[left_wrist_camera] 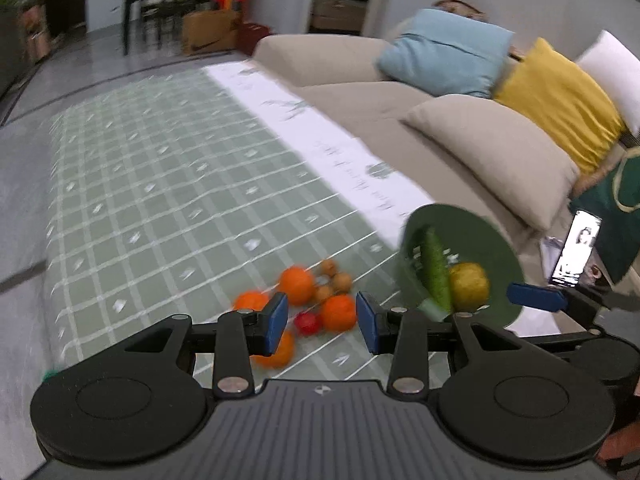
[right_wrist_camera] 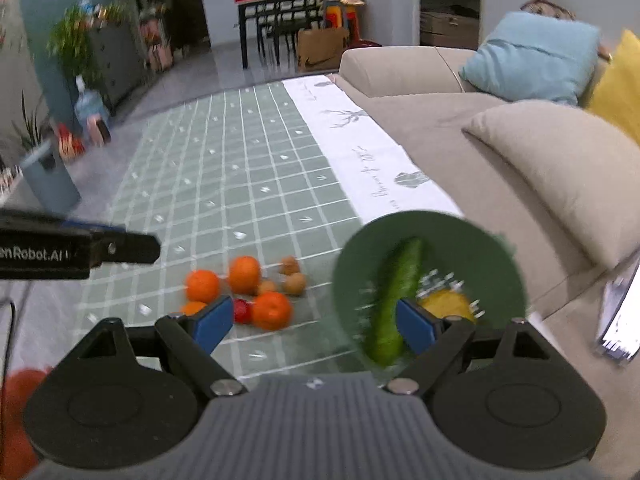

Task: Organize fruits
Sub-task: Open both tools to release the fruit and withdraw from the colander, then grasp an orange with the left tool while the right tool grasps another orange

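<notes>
Several oranges [left_wrist_camera: 296, 284] [right_wrist_camera: 244, 274], a small red fruit [left_wrist_camera: 307, 323] [right_wrist_camera: 241, 310] and three small brown fruits [left_wrist_camera: 342, 282] [right_wrist_camera: 295, 283] lie in a loose cluster on the green checked mat [left_wrist_camera: 160, 200]. To their right a green plate [left_wrist_camera: 460, 232] [right_wrist_camera: 400, 232] holds a cucumber [left_wrist_camera: 436, 268] [right_wrist_camera: 396, 300] and a yellow fruit [left_wrist_camera: 468, 286] [right_wrist_camera: 444, 302]. My left gripper [left_wrist_camera: 322, 322] hovers open over the cluster, holding nothing. My right gripper [right_wrist_camera: 316, 324] stands wide open between cluster and plate, also holding nothing.
A beige sofa [left_wrist_camera: 360, 100] with blue, yellow and beige cushions runs along the mat's right side, behind a white cloth strip [right_wrist_camera: 360, 148]. A lit phone [left_wrist_camera: 576, 246] [right_wrist_camera: 618, 320] lies by the plate. A dining table, boxes and plants stand far back.
</notes>
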A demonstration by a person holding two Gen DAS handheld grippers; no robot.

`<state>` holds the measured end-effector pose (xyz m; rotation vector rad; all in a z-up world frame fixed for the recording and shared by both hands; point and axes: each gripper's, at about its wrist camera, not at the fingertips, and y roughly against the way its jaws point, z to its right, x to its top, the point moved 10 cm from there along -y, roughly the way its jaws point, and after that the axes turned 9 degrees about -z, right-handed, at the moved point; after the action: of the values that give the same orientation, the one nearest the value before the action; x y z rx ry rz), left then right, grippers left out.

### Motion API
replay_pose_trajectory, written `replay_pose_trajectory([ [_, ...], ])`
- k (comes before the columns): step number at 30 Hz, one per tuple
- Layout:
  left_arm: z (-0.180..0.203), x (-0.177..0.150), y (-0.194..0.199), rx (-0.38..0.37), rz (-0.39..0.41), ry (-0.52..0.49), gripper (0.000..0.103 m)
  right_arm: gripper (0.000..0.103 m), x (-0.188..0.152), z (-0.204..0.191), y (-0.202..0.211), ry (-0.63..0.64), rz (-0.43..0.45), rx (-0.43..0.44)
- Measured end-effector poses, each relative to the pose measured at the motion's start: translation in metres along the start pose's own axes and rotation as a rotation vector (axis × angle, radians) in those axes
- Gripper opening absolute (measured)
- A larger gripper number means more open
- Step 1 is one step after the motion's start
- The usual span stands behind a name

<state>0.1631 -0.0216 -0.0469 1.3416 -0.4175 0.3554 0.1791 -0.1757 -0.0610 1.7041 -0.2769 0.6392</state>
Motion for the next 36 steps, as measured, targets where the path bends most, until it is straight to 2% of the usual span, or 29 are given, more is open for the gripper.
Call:
replay_pose_trajectory([
  [6,-0.035,-0.032,-0.019,-0.003,-0.047,0.100,0.047,0.068,-0.031,-0.025,-0.020,-0.047,0.003,0.032],
  [12,-0.044,-0.051,-0.045,-0.021,-0.078,0.143,0.046,0.050,-0.048,-0.032,-0.052,-0.030,-0.056,0.031],
  [22,-0.052,-0.052,-0.082,-0.020,-0.093,0.194,0.046,0.047,-0.036,-0.028,-0.087,-0.030,-0.051,0.020],
  [28,-0.054,-0.050,-0.102,-0.031,-0.117,0.224,0.047,0.035,-0.033,-0.027,-0.113,-0.028,-0.073,0.018],
  [32,-0.054,-0.050,-0.117,-0.027,-0.146,0.230,0.047,0.033,-0.031,-0.023,-0.126,-0.043,-0.079,0.021],
  [36,-0.054,-0.047,-0.124,-0.013,-0.144,0.228,0.051,0.033,-0.031,-0.021,-0.132,-0.045,-0.088,0.019],
])
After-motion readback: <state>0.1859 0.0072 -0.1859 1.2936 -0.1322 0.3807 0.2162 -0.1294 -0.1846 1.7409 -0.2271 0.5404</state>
